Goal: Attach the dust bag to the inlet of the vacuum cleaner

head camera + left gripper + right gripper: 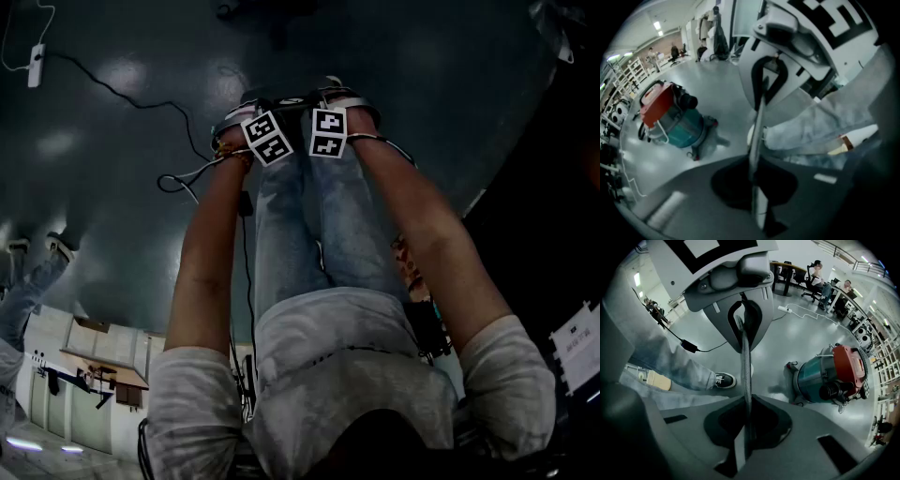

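Note:
The vacuum cleaner (670,117), with a teal drum, a red lid and a black round inlet (830,391), lies on its side on the grey floor; it also shows in the right gripper view (829,373). No dust bag shows in any view. In the head view both arms hang down in front of the person's jeans. The left gripper (267,136) and the right gripper (328,131) are held side by side, their marker cubes touching. In its own view the left gripper (758,122) is shut on nothing, its jaws meeting in a thin line. The right gripper (744,362) is shut the same way.
The person's shoe (724,379) and jeans legs (309,225) stand between the grippers and the vacuum. A power strip (36,66) with a cable lies on the floor. Another person's legs (28,281) stand at the left. Seated people at desks (818,270) are far off.

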`<state>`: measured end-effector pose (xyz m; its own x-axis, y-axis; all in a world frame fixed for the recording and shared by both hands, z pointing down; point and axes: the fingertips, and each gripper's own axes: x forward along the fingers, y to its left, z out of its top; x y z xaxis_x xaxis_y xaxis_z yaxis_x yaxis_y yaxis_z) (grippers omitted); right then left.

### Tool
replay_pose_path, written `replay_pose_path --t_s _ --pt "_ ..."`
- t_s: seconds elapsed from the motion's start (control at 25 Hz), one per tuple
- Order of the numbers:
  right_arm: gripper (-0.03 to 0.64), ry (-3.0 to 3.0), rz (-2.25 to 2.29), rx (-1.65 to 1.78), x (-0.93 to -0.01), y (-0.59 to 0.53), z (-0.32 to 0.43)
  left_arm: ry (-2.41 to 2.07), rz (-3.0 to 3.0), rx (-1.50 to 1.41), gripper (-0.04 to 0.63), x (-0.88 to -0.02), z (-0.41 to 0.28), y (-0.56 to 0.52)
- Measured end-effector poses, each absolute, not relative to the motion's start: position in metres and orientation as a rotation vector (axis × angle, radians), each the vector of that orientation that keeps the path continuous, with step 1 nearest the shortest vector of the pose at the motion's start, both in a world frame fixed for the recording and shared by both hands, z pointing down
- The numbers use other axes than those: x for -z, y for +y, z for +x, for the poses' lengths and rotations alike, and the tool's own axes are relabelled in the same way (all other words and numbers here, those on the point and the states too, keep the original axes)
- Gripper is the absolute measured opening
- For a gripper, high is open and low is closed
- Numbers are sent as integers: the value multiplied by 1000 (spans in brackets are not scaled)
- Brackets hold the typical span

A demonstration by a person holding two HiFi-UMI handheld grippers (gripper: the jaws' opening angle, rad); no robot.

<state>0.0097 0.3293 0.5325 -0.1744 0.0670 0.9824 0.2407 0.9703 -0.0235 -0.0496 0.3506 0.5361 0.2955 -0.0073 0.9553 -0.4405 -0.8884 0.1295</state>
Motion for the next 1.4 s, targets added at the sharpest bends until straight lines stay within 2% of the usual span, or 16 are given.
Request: replay_pose_path --t_s 0.44,0.84,1.4 --pt "23 -1845 -299 148 -562 262 0 -393 2098 -1702 14 -555 -58 289" --pt "23 -1894 -187 99 -563 159 45 -344 2143 -1767 14 -556 -15 181" --pt "25 -1878 -118 65 -611 44 20 -397 2148 -1744 14 -602 -39 70"
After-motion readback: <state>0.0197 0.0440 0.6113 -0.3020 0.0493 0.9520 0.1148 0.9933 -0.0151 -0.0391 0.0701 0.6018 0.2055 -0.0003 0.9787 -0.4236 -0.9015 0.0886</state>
